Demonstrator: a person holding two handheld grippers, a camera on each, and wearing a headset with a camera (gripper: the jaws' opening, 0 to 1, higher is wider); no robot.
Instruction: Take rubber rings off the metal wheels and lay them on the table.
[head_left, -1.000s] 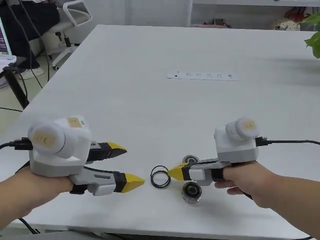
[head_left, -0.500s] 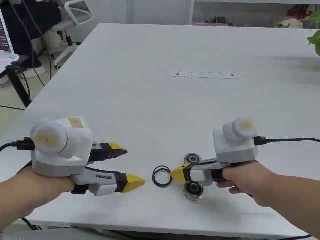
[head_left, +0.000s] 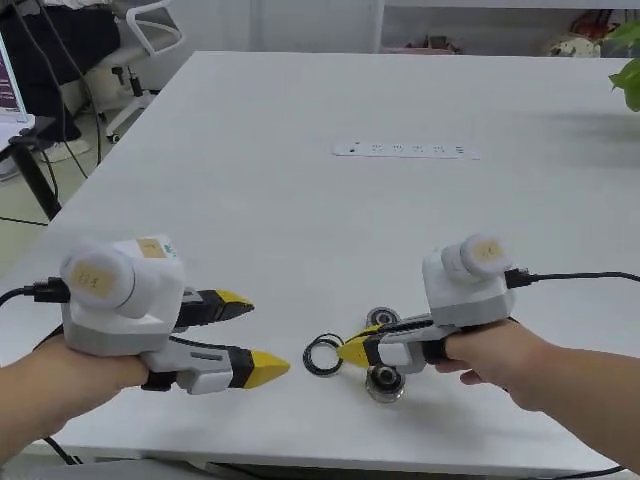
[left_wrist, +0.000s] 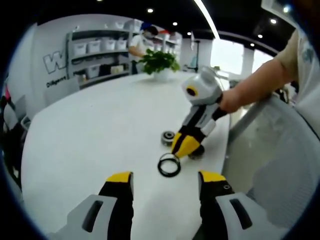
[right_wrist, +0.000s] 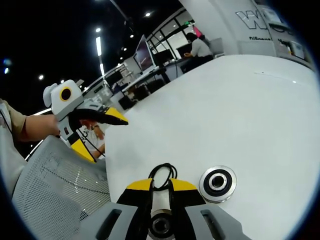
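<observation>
Black rubber rings (head_left: 322, 355) lie loose on the white table (head_left: 330, 220), between the two grippers. My left gripper (head_left: 252, 333) is left of them, open with nothing between its jaws; in its own view the rings (left_wrist: 169, 165) lie just past its gripper (left_wrist: 166, 177). My right gripper (head_left: 350, 347) points at the rings from the right with its jaws nearly together. One metal wheel (head_left: 384, 381) lies flat under those jaws and shows through their narrow gap (right_wrist: 161, 226). A second wheel (head_left: 382, 318) (right_wrist: 217, 183) stands beside them. The rings (right_wrist: 162, 172) sit just ahead of the right gripper (right_wrist: 161, 186).
A white power strip (head_left: 405, 151) lies farther back on the table. The table's near edge (head_left: 330, 458) runs just below the grippers. Office chairs (head_left: 140, 40) and desks stand off the far left corner, and a plant (head_left: 628, 75) is at the right edge.
</observation>
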